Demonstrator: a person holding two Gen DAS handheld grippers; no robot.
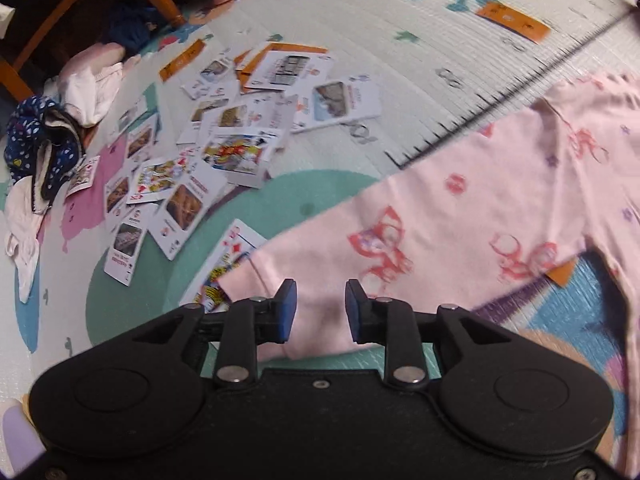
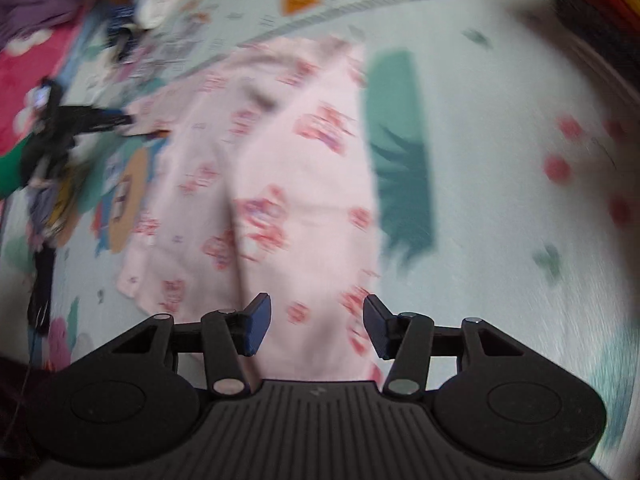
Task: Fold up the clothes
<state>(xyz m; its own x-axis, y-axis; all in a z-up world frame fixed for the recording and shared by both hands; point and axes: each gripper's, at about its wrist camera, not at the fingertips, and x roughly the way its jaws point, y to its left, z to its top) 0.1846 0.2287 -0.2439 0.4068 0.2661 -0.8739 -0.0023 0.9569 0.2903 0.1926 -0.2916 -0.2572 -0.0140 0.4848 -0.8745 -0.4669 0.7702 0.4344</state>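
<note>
Hovering left gripper over sleeve cuff of pink garment, jaws apart, empty. Right gripper above hem end, jaws wide, gripping nothing. Garment lies spread flat on play mat; I judge ends bracketed for fold. Cards scattered nearby.

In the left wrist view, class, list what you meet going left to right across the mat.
Navy spotted garment → scattered cards → pink garment.
</note>
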